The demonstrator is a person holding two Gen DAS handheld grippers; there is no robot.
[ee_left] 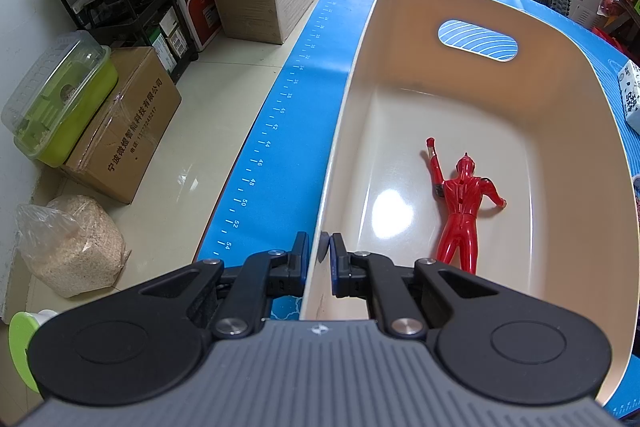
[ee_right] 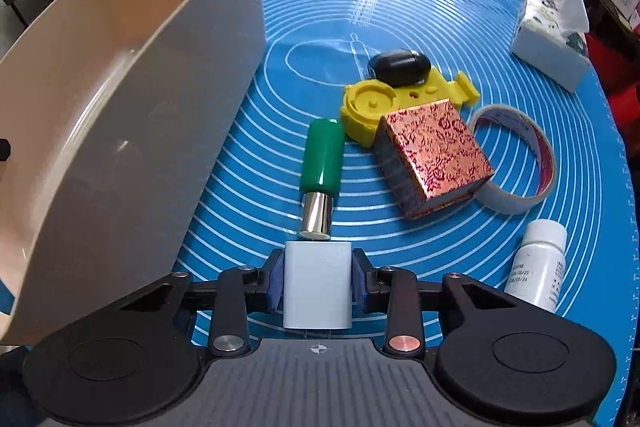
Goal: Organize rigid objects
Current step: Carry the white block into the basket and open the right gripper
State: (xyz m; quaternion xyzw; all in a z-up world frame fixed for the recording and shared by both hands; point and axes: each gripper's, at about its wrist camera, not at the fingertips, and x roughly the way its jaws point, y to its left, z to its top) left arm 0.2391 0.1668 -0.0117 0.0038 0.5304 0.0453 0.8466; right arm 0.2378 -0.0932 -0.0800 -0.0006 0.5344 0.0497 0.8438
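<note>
Risk lies with the white block [ee_right: 317, 287] pinched in the right hand-held gripper [ee_right: 318, 277] at lower centre: it could strike the bin [ee_left: 568, 75] wall, whose rim the left hand-held gripper [ee_left: 319, 254] clamps.

blue mat [ee_right: 400, 7], beige bin [ee_right: 120, 107], green cylinder [ee_right: 322, 155], tape roll [ee_right: 536, 167], tissue box [ee_right: 548, 39]
</note>
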